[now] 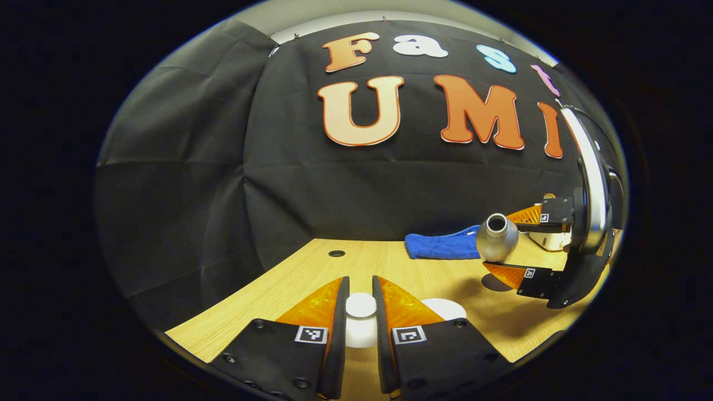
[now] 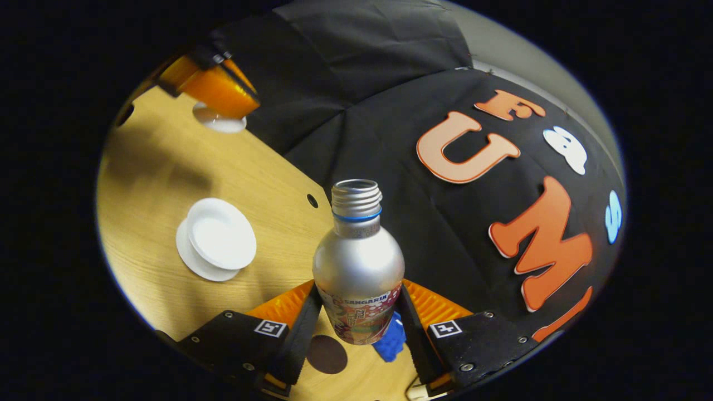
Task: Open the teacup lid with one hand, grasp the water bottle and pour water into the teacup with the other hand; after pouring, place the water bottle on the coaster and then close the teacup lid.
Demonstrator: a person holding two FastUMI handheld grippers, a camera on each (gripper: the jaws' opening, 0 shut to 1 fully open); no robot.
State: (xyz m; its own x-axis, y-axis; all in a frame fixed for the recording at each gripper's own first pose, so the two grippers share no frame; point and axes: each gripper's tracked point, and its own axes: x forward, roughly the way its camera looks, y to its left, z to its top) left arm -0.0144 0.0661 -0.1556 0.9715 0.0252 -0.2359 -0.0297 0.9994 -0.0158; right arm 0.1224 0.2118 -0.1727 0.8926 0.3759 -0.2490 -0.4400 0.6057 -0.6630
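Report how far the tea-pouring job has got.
Done: the lid is off the teacup, pinched by its knob in the left tool. In hand: the right tool grips the water bottle, tilted above the table. Left: pouring, bottle onto the dark coaster, lid back on.

Left gripper (image 1: 361,312), right gripper (image 2: 356,312): black screwed bodies, square markers.
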